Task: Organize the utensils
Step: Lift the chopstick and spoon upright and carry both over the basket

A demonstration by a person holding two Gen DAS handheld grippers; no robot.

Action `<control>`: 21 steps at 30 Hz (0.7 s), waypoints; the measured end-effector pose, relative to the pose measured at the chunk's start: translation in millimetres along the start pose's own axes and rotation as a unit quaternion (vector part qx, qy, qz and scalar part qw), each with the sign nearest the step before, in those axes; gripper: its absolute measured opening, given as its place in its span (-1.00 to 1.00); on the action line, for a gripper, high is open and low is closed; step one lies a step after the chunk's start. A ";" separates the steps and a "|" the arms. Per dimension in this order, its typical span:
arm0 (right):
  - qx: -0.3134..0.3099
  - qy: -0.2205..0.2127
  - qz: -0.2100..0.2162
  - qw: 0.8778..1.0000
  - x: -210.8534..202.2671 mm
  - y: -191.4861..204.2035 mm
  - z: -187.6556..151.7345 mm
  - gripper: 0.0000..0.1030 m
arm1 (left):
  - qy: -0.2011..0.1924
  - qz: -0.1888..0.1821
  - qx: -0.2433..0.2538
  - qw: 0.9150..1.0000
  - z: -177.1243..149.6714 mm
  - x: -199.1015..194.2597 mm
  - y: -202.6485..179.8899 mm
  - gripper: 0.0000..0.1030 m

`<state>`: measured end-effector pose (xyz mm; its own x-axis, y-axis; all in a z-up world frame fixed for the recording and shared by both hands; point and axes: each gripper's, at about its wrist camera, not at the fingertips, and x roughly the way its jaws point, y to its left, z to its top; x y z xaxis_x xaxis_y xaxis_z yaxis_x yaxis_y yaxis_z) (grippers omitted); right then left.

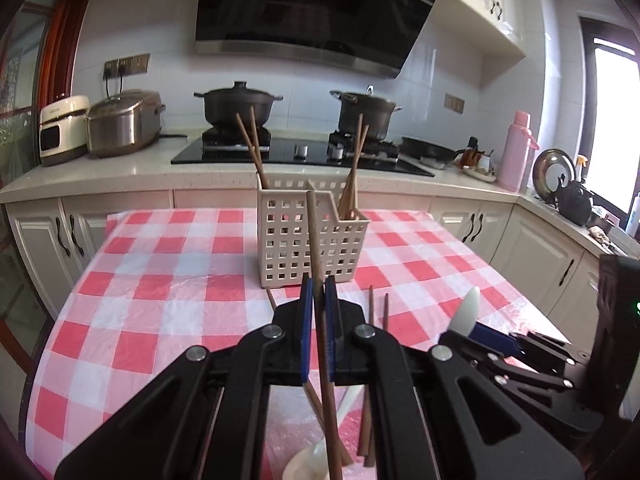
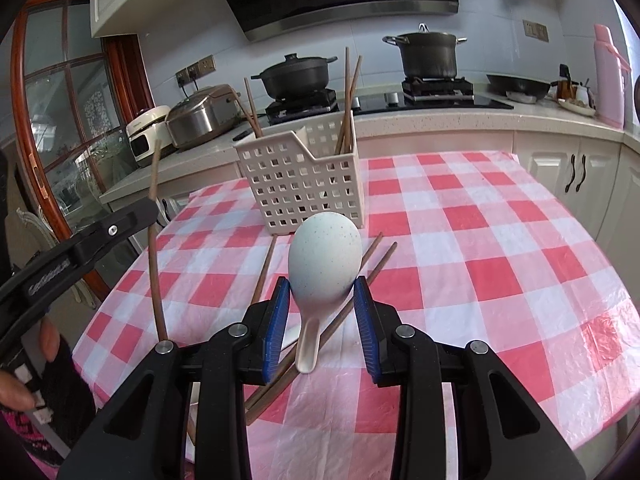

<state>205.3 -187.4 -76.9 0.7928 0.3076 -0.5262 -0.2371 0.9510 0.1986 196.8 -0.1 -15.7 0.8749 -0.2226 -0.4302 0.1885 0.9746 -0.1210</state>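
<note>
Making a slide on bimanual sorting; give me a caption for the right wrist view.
Right gripper holds a white spoon before the slotted utensil basket; chopsticks lie on the checkered tablecloth.

Materials only:
- tablecloth (image 2: pixel 480 240): thin plastic film, glossy, wrinkled, red/white check.
- caddy (image 1: pixel 312 236): cream moulded plastic, matt, perforated grid walls.
- chopstick (image 1: pixel 320 280): brown wood, matt, smooth.
- spoon (image 2: pixel 324 256): ceramic look, pale glaze, fine speckles, semi-gloss.
- left gripper (image 1: pixel 319 320) and right gripper (image 2: pixel 322 320): black matt plastic arms, metal pivot pins; fingers (image 2: pixel 362 312) faced with blue ribbed pads, rubbery look.
- stove pots (image 1: pixel 240 104): dark matt metal.
- rice cooker (image 1: pixel 124 120): brushed steel.
- range hood (image 1: pixel 320 8): glossy black glass.
</note>
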 end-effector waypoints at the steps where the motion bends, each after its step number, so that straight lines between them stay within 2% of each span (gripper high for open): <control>1: 0.000 -0.002 -0.001 1.000 -2.1 0.4 0.0 -0.38 | -0.005 0.000 0.001 1.000 -1.3 -3.9 -1.0 -0.89; 15: -0.004 -0.025 -0.003 1.000 -27.1 5.3 1.0 -0.38 | -0.061 -0.016 0.013 0.998 4.5 -55.2 -17.9 -0.89; 21: -0.004 -0.029 -0.001 1.000 -31.9 5.5 2.1 -0.38 | -0.072 -0.017 0.020 0.997 13.6 -60.1 -24.1 -0.89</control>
<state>179.9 -192.0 -57.3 0.8248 0.3029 -0.4775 -0.2396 0.9521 0.1900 145.8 -9.9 25.2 0.9224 -0.2524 -0.2923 0.2344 0.9674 -0.0957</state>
